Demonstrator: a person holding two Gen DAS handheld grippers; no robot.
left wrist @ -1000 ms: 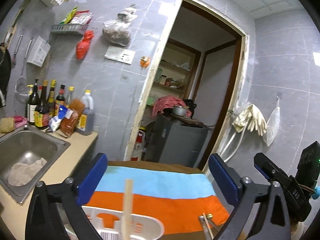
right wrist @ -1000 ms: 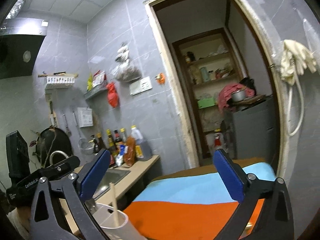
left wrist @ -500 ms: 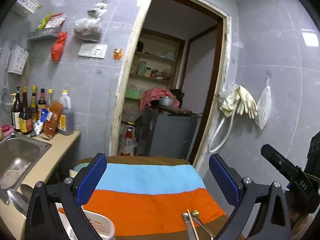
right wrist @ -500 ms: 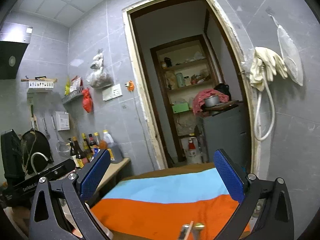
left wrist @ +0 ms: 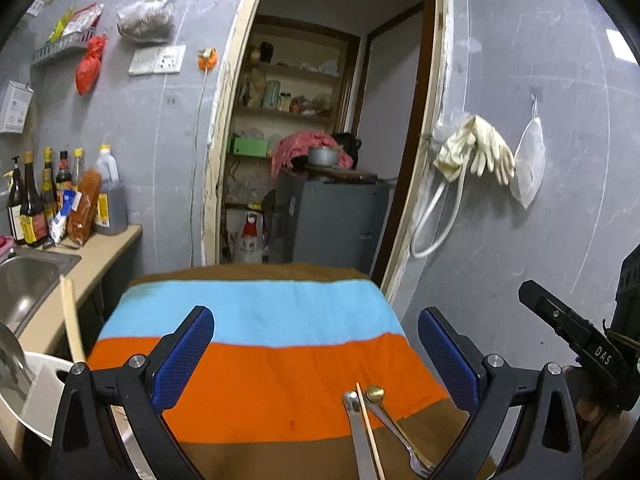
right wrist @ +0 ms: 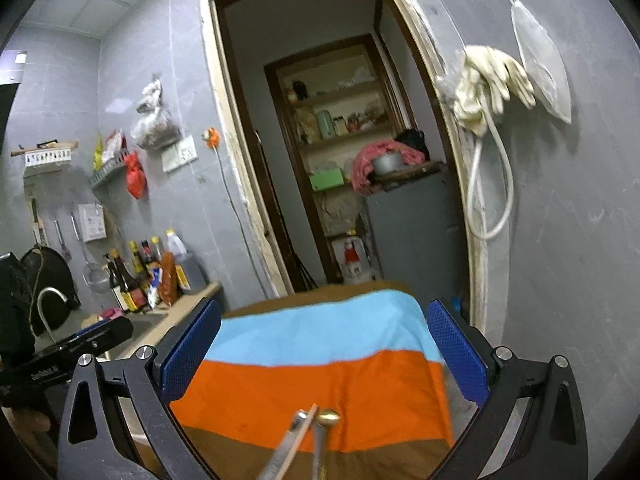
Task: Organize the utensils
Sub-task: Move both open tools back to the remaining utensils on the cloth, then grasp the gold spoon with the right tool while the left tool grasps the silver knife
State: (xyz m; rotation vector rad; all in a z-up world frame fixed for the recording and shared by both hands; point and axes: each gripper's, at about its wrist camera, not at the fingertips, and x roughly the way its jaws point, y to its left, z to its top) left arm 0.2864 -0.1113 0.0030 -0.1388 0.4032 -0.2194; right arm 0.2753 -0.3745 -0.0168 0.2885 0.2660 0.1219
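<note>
"DAS" in white on the right gripper body, bottle labels unreadable

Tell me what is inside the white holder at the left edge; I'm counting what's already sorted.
One wooden chopstick stands up out of the white holder. A shiny metal piece overlaps its left side. The holder's interior is cut off by the frame and the left hand-held gripper, so other contents are hidden.

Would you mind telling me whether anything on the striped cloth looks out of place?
Yes: loose utensils lie crossed in a small heap at the striped cloth's near edge, while the white holder stands off to the left.
</note>
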